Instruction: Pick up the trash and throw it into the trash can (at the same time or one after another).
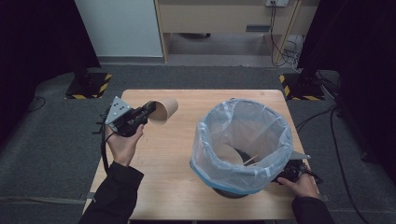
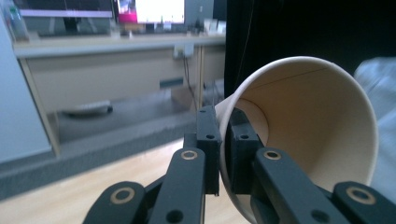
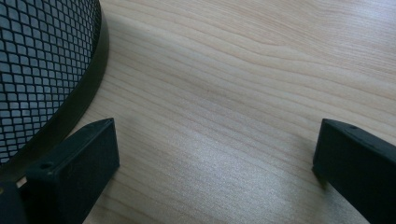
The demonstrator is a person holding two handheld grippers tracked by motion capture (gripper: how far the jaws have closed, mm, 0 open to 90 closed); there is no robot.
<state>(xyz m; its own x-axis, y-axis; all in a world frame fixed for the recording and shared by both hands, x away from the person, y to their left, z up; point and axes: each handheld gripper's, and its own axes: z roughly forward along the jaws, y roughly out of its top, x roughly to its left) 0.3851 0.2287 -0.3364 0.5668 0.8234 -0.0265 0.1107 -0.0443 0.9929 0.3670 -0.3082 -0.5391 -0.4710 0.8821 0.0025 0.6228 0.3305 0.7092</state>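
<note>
A: Start at the left gripper (image 2: 223, 154). How do its black jaws stand?

B: Clenched on the wall of a tan paper cup (image 2: 308, 135). In the left gripper view one jaw lies outside the cup, the other inside, and the thin rim is pinched between them

A: And how does the cup lie?

B: Tipped on its side. In the high view the left gripper (image 1: 150, 108) holds the tan paper cup (image 1: 165, 111) above the left part of the light wooden table (image 1: 159, 182), off the surface, with the mouth turned toward the gripper and the base pointing away, toward the far right. The grey three-cornered plate sits on top of the gripper, and the person's left hand (image 1: 122, 142) in a dark sleeve carries it

A: What is next to it?

B: To the right stands a round black mesh bin lined with a clear plastic bag (image 1: 243, 140), the bag's edge folded over the rim. Inside it I see another tan cup-like shape and a thin stick, though not sharply. The held cup is well apart from the bin

A: The right gripper (image 3: 215, 158)?

B: Released. In the right gripper view its two jaws stand wide apart over bare wood, nothing between them, and the black mesh bin wall (image 3: 42, 70) curves just beside the left jaw. From above, the right gripper (image 1: 293, 171) sits low at the bin's near right side, in the person's right hand (image 1: 303, 185)
</note>
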